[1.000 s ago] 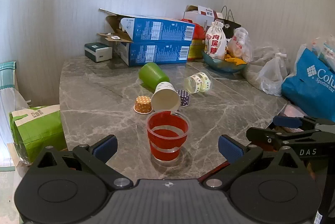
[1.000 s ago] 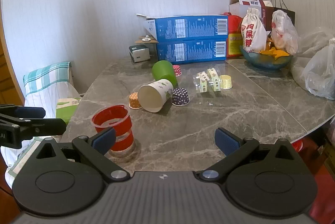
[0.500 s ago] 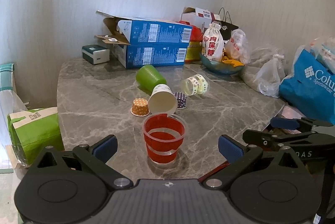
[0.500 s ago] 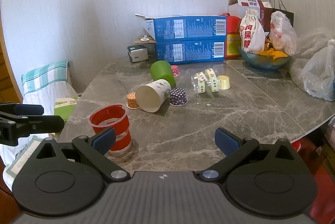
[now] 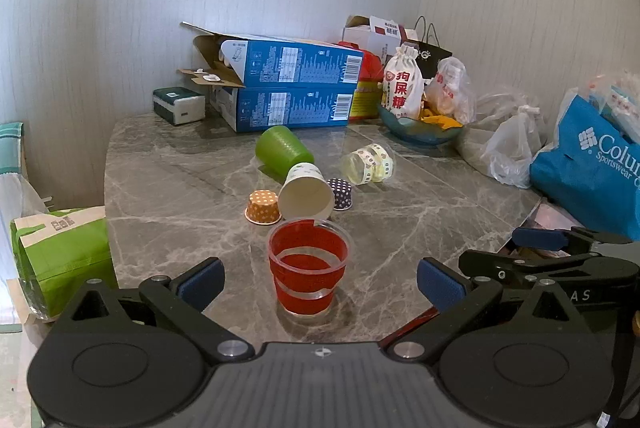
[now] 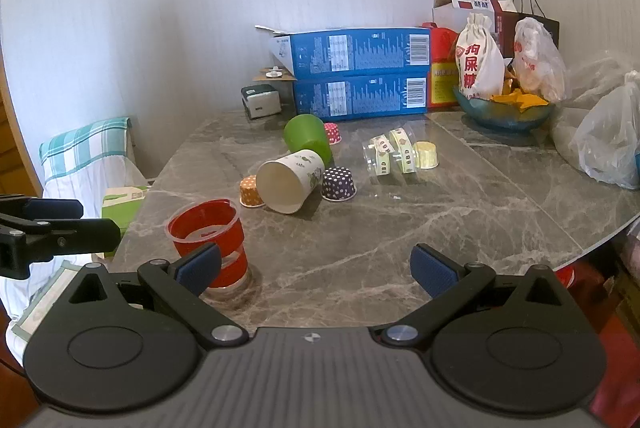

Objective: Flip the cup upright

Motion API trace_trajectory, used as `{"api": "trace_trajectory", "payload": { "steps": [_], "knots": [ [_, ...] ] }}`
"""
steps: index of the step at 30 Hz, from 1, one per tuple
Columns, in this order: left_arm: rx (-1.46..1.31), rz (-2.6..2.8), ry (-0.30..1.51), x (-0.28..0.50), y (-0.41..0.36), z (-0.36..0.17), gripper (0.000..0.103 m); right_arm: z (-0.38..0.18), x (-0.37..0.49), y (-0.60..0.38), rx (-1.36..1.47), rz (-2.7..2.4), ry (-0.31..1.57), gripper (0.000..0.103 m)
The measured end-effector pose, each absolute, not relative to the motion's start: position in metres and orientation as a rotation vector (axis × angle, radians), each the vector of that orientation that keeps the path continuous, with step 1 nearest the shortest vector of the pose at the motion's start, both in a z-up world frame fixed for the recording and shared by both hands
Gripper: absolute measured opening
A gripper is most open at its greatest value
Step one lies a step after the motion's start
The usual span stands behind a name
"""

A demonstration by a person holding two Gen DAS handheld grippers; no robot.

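Note:
A clear cup with a red liner (image 5: pixel 307 266) (image 6: pixel 208 238) stands upright on the marble table (image 5: pixel 168 187) near its front edge. My left gripper (image 5: pixel 320 282) is open and empty, with the red cup between its fingers and a little ahead. My right gripper (image 6: pixel 316 266) is open and empty, to the right of the red cup. A white paper cup (image 5: pixel 307 189) (image 6: pixel 289 180) lies on its side behind it, mouth toward me. A green cup (image 5: pixel 282 149) (image 6: pixel 307 139) and a clear taped cup (image 5: pixel 370 163) (image 6: pixel 390 155) also lie on their sides.
Small dotted baking cups, orange (image 5: pixel 263 206) and purple (image 5: pixel 340 192), sit by the paper cup. Blue boxes (image 5: pixel 288 91), a bowl (image 6: pixel 504 111), plastic bags (image 5: pixel 508 143) and a blue bag (image 5: pixel 588 163) crowd the back and right. A green bag (image 5: pixel 60 256) stands left of the table.
Both grippers have drawn back slightly from the table; the red cup stands where it was. No cup has moved.

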State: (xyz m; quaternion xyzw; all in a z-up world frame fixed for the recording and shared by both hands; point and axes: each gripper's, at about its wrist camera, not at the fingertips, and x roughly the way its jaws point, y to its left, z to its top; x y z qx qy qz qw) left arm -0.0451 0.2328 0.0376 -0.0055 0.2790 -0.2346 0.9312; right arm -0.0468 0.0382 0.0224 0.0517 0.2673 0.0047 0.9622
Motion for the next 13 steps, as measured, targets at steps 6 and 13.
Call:
{"api": "trace_trajectory", "payload": {
  "steps": [6,13],
  "knots": [
    [0.007,-0.471,0.553,-0.0455,0.2302,0.0375,0.103,0.0216,-0.0459,0.0376,0.105,0.008,0.545,0.102],
    [0.006,-0.463,0.510,-0.0460,0.2326,0.0392,0.103,0.0196,-0.0439,0.0354,0.111,0.002,0.551,0.102]
  ]
}}
